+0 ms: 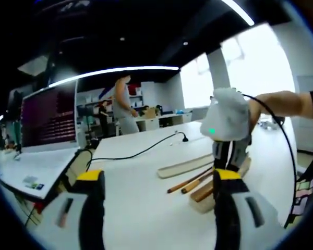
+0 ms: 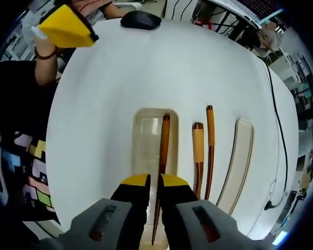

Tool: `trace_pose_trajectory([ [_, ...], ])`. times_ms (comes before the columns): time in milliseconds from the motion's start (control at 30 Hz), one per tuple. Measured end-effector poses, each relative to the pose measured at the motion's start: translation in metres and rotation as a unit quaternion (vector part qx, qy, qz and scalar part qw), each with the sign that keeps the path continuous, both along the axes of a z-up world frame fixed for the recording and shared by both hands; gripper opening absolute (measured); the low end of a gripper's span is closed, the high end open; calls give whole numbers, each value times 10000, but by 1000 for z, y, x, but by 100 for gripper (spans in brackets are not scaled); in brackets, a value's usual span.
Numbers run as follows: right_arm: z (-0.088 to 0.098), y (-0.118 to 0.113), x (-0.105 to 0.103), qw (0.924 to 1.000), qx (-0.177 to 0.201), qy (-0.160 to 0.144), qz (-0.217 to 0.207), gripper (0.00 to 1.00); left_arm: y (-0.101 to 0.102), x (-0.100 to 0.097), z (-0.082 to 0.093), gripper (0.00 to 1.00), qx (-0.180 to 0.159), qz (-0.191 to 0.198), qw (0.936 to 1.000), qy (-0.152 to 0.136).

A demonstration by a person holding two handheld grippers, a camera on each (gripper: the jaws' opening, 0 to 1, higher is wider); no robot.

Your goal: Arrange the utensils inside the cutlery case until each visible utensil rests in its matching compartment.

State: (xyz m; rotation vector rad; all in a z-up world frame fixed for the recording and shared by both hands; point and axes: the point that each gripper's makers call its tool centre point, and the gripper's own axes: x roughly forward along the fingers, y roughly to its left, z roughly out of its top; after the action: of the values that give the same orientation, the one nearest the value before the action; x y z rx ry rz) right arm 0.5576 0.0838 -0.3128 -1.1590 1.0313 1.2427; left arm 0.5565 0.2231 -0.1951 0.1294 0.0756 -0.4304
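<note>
In the right gripper view, a beige cutlery case point(image 2: 144, 136) lies open on the white table. A long brown utensil point(image 2: 164, 143) rests along the case's right side. Its near end passes between my right gripper's point(image 2: 155, 183) yellow-tipped jaws, which are shut on it. Two more brown utensils lie on the table beside the case: one with a tan band point(image 2: 198, 151) and a thinner one point(image 2: 210, 146). In the left gripper view, my left gripper point(image 1: 159, 179) hangs open above the table, with nothing between its jaws. There the right gripper point(image 1: 230, 156) points down over the case point(image 1: 203, 202).
The case's pale lid point(image 2: 239, 161) lies to the right of the loose utensils. A black mouse point(image 2: 141, 20) sits at the table's far edge. A black cable point(image 1: 141, 151) crosses the table; a monitor point(image 1: 49, 117) stands on a neighbouring desk. People stand in the background.
</note>
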Motion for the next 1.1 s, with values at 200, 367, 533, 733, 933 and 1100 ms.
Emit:
trace_pose_trajectory([
  [200,15,-1,1,9999,58,-67,67,5,3,0,1,90,-34,30,10000,-5],
  [367,26,-2,8,9995,206,-210,77,5,0,-1,2,90,-50,-9,10000,-32],
  [533,33,-4,25,9978,325,-534,222,4,-3,-3,6,91,-115,-80,9998,-102],
  [733,34,0,42,9957,568,-692,238,6,-1,-2,4,91,-74,-43,9999,-59],
  [933,29,0,59,9954,648,-695,146,10,-2,-2,3,91,-59,-50,10000,-44],
  [1100,23,1,71,9949,649,-754,151,15,2,0,2,90,-18,31,10000,-26],
])
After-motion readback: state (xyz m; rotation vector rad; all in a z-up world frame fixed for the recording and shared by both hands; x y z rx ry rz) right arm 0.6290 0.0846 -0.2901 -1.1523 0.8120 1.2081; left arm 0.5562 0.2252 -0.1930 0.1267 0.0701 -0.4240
